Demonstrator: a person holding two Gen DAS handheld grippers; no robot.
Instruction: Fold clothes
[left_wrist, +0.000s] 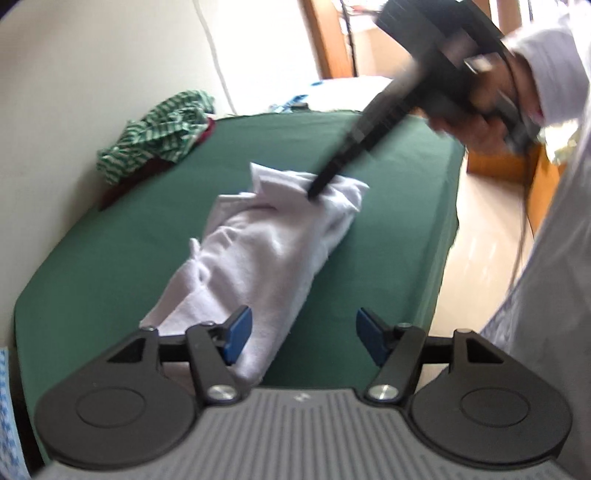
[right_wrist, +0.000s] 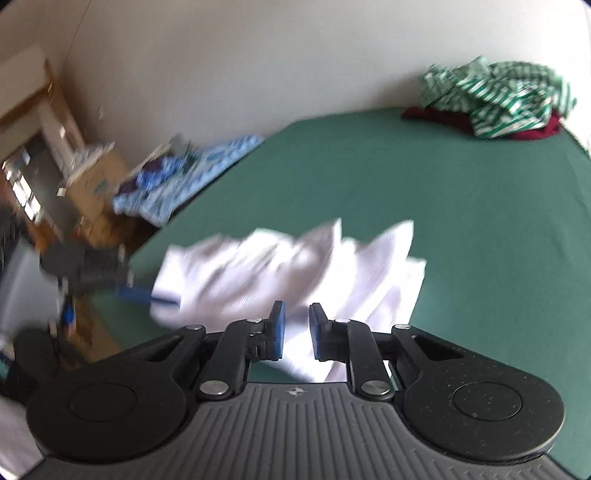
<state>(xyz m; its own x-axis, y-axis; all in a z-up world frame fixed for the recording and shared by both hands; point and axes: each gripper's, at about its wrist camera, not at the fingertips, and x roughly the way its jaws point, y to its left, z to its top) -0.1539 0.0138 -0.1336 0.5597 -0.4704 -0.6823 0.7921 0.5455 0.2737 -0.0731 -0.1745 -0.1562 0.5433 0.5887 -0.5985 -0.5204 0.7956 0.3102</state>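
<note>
1. White garment (left_wrist: 258, 251): bunched in a long roll on the green bed sheet (left_wrist: 110, 251).
2. Left gripper (left_wrist: 303, 338): jaws spread; the garment's near end lies against its left pad, unpinched.
3. Right gripper (right_wrist: 296, 328): jaws narrowed around a fold at the far end; whether the pads press it cannot be told.

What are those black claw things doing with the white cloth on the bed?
A person is folding clothes with two hand-held grippers. The right gripper has its tips in the far end of the white garment on the green bed. The left gripper is open at the near end. A striped pile waits.
</note>
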